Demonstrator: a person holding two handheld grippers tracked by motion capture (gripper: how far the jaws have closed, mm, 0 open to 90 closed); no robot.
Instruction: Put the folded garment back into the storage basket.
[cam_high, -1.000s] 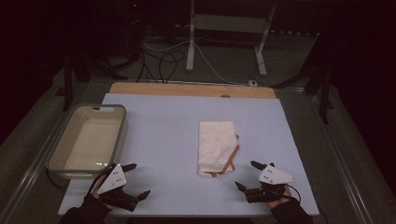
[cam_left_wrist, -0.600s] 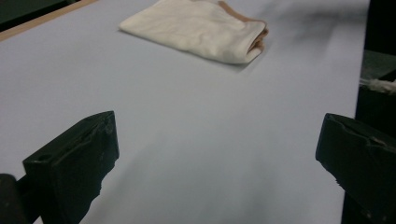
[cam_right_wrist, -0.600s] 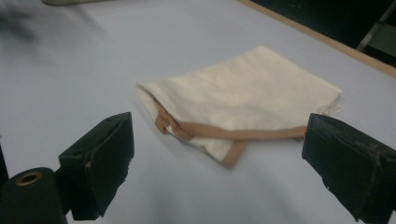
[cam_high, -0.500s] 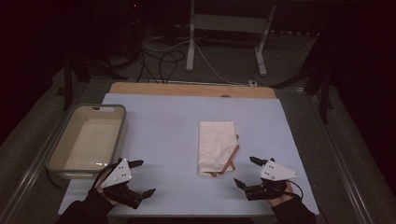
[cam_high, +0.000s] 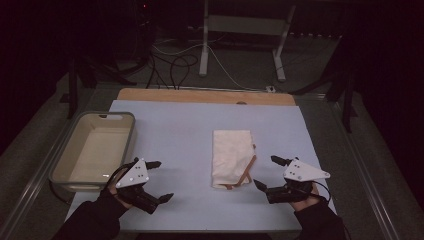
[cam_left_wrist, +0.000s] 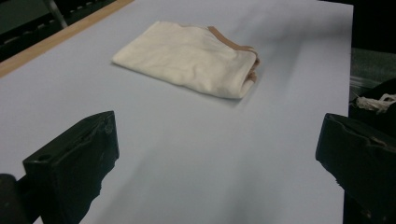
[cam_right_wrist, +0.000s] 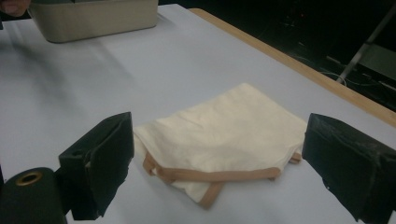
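Note:
A folded cream cloth (cam_high: 231, 156) with tan straps lies on the pale blue table top (cam_high: 180, 135), right of centre. My left gripper (cam_high: 159, 180) hovers open near the front left, well clear of the cloth. To the right of the cloth's near corner my right gripper (cam_high: 266, 173) is open, jaws pointing left at it. In the left gripper view the cloth (cam_left_wrist: 191, 57) lies ahead, beyond the wide-apart jaws. In the right gripper view the cloth (cam_right_wrist: 224, 135) sits close between the spread jaws, its tan straps (cam_right_wrist: 210, 176) nearest.
A beige plastic tub (cam_high: 95, 150) stands at the left edge of the table, beside my left hand; it also appears far off (cam_right_wrist: 93, 18) in the right gripper view. A wooden strip (cam_high: 205, 96) runs along the table's far edge. Cables and a stand lie on the dark floor beyond.
My left gripper has shifted a little right and forward along the front edge. The right gripper has edged slightly closer to the cloth. Both stay open.

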